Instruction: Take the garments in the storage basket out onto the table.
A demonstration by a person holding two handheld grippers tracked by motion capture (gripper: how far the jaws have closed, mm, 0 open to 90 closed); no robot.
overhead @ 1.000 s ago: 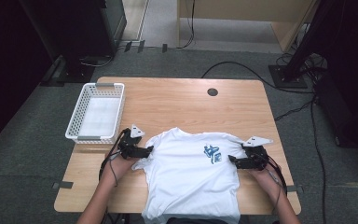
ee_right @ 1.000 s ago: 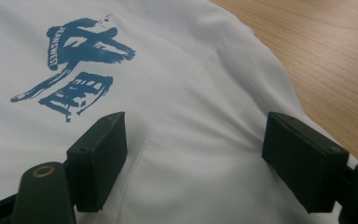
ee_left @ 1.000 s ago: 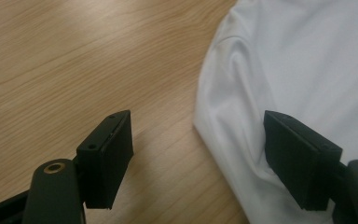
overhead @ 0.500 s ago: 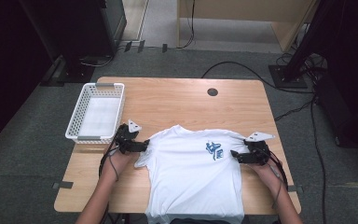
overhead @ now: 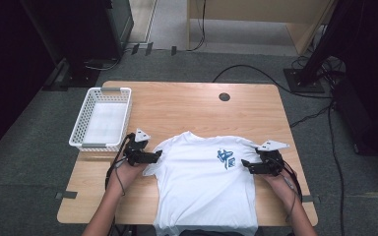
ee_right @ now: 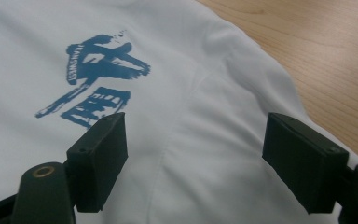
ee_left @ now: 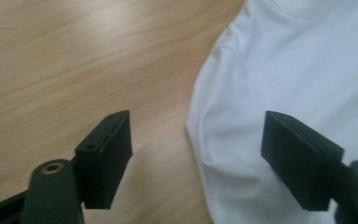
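A white T-shirt (overhead: 202, 187) with a blue print (overhead: 225, 158) lies flat at the table's near edge, collar away from the person. My left gripper (overhead: 156, 156) hovers at the shirt's left sleeve. Its jaws are open and have just been opening a little; the sleeve's edge (ee_left: 223, 140) lies under the gap (ee_left: 198, 154), untouched by the pads. My right gripper (overhead: 246, 166) is open over the other sleeve. In the right gripper view the cloth (ee_right: 205, 116) lies below the gap (ee_right: 196, 158), with the blue print (ee_right: 98, 79) to the left.
A white mesh basket (overhead: 78, 123) stands on the wooden table (overhead: 177, 108) at the left, just beyond my left gripper. A dark cable grommet (overhead: 224, 97) sits near the far edge. Cables and furniture legs cross the floor behind.
My left gripper has shifted slightly at the sleeve's edge. The right gripper has kept still.
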